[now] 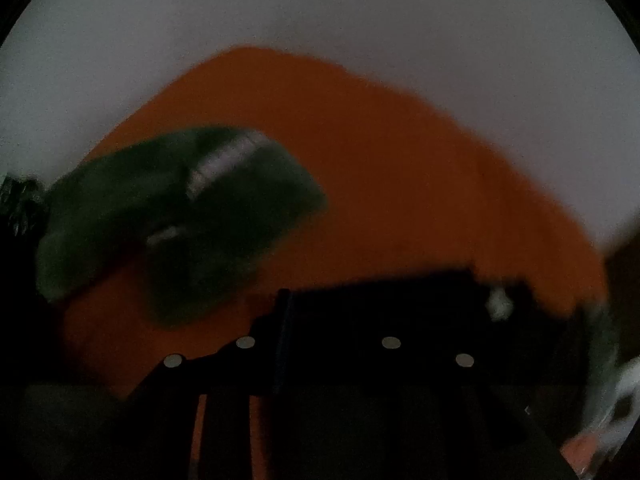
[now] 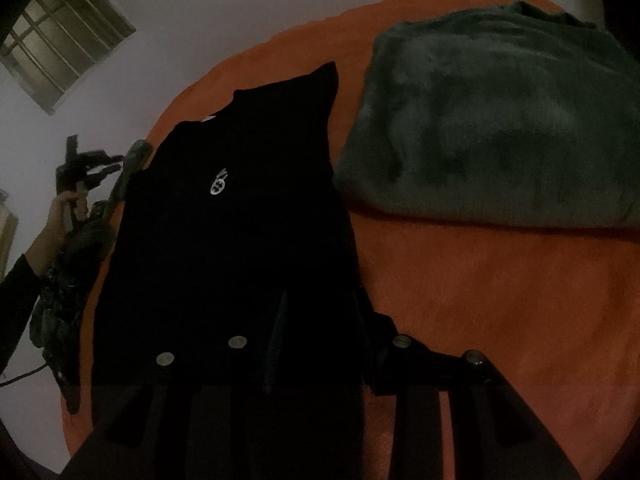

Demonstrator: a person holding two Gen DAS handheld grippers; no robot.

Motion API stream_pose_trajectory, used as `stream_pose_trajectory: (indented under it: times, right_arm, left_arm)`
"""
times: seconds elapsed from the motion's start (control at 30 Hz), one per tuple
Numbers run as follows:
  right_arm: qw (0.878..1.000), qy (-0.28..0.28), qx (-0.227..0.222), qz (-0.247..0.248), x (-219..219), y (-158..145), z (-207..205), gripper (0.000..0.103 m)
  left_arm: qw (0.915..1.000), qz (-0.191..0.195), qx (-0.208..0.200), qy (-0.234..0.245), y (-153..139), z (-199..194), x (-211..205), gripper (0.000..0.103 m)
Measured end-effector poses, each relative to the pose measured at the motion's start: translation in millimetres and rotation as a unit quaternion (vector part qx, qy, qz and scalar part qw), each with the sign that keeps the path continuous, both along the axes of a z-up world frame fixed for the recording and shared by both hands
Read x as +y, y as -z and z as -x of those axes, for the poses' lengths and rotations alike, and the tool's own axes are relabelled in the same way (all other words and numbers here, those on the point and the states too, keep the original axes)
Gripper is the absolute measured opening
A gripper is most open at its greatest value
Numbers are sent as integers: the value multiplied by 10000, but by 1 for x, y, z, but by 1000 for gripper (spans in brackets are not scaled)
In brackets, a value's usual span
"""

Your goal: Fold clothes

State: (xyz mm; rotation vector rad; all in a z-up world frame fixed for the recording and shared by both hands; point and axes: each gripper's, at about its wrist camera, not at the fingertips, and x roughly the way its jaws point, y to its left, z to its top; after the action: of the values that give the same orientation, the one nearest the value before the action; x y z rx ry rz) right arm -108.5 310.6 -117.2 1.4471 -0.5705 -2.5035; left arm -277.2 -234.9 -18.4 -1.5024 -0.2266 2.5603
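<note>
Jaws of the left gripper (image 2: 132, 160), held at the black garment's (image 2: 240, 208) left edge, are too dark to judge. Right gripper (image 2: 316, 320) pinches that garment's near hem; folded green blanket (image 2: 500, 120) lies beyond, rightward.

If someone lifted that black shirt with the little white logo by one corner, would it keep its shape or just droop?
The black shirt would probably droop: it lies flat and thin on the orange cover, and its edge bunches between the right gripper fingers. It looks light beside the thicker grey fleece. Pushed, it would likely wrinkle rather than slide, since the cover looks fuzzy.
</note>
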Motion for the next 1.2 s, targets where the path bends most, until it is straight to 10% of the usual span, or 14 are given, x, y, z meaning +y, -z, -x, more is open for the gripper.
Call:
stream_pose_trajectory:
  times: [0.17, 0.5, 0.67, 0.77, 1.2]
  right_arm:
    - [10000, -5, -66, -31, -1, 3, -3, 32]
    - [9995, 261, -118, 110, 15, 0, -19, 32]
    - [9991, 319, -179, 234, 24, -3, -29, 32]
    - [9991, 278, -259, 202, 23, -1, -36, 32]
    - [9995, -280, 62, -140, -27, -21, -53, 45]
  left_arm:
    - [9946, 605, -763, -365, 52, 18, 8, 28]
    - [9855, -711, -649, -1396, 36, 1, -38, 30]
    - [9883, -1238, -273, -847, -36, -68, -38, 40]
    - [9899, -1370, -147, -334, -64, -119, -26, 63]
    - [9912, -887, -965, 190, -55, -223, -70, 71]
